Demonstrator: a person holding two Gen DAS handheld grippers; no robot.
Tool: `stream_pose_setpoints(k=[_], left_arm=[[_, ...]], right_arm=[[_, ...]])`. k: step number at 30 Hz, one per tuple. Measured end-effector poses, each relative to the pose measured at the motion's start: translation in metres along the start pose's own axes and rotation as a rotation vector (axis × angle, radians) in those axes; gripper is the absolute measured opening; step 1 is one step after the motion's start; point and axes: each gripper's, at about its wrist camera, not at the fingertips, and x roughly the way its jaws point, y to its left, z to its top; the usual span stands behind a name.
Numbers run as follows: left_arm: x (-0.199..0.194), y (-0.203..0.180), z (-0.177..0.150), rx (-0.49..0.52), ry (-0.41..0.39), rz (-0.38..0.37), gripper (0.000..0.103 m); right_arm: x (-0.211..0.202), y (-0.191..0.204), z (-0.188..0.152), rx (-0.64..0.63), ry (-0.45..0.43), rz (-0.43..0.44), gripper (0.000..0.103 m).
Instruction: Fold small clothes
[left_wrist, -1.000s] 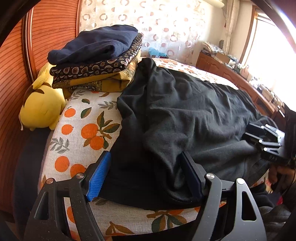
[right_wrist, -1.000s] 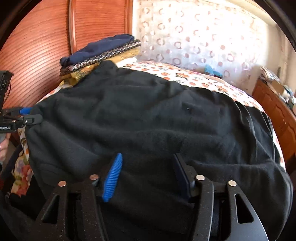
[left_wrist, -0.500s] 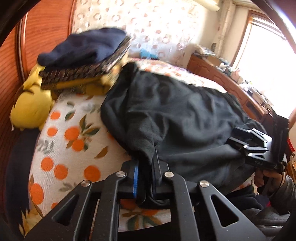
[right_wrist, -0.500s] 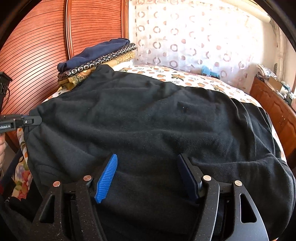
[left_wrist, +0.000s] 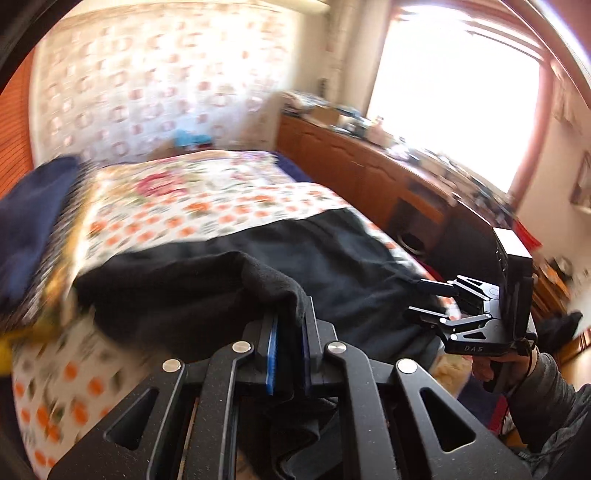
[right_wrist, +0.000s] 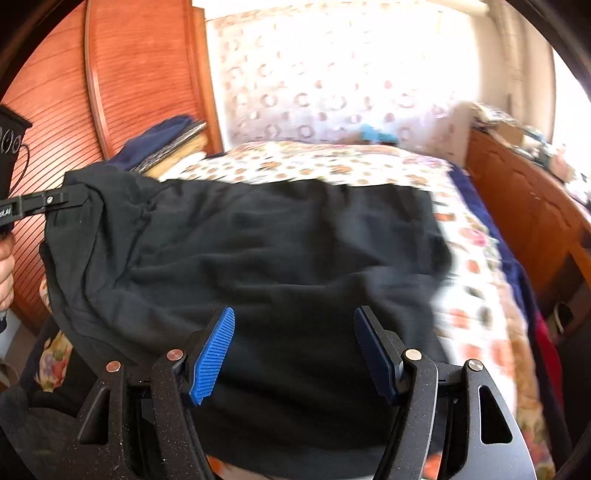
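A black fleece garment (right_wrist: 280, 251) lies spread over a bed with an orange-print sheet (right_wrist: 332, 166). My left gripper (left_wrist: 290, 325) is shut on the garment's left edge (left_wrist: 273, 284) and holds it lifted above the bed; it also shows at the left of the right wrist view (right_wrist: 79, 197), pinching the cloth. My right gripper (right_wrist: 295, 343) is open, its blue pads either side of the garment's near edge, with nothing gripped. It shows in the left wrist view (left_wrist: 424, 299) low over the garment's right side.
A stack of folded clothes (right_wrist: 166, 147) sits at the head of the bed by the wooden headboard (right_wrist: 140, 81). A wooden cabinet (left_wrist: 369, 173) with clutter runs along the bed's right side under a bright window (left_wrist: 454, 99).
My left gripper closed on the garment's edge, then lifted it and swung it rightward over the bed, bunching the cloth. My right gripper stayed open over the near edge.
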Motion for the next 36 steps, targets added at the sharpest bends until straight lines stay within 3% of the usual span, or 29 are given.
stream_pose_setpoints(k=[9, 16, 19, 21, 23, 28, 36], left_arm=[[0.049, -0.094, 0.057, 0.167, 0.025, -0.130, 0.011], [0.063, -0.138, 0.080, 0.238, 0.042, -0.172, 0.011], [0.078, -0.149, 0.084, 0.257, 0.072, -0.155, 0.012], [0.085, -0.150, 0.083, 0.258, 0.088, -0.154, 0.017], [0.087, -0.146, 0.080, 0.249, 0.098, -0.184, 0.041], [0.079, -0.131, 0.073, 0.249, 0.076, -0.152, 0.066], [0.059, -0.058, 0.045, 0.159, 0.063, -0.024, 0.070]], right_arm=[[-0.053, -0.059, -0.018, 0.103, -0.057, -0.087, 0.069], [-0.076, -0.075, -0.032, 0.137, -0.078, -0.134, 0.069], [-0.080, -0.077, -0.033, 0.156, -0.081, -0.138, 0.069], [-0.082, -0.080, -0.034, 0.164, -0.082, -0.138, 0.069], [-0.079, -0.082, -0.031, 0.165, -0.080, -0.137, 0.069], [-0.072, -0.085, -0.026, 0.157, -0.076, -0.135, 0.069], [-0.060, -0.079, -0.018, 0.129, -0.078, -0.107, 0.069]])
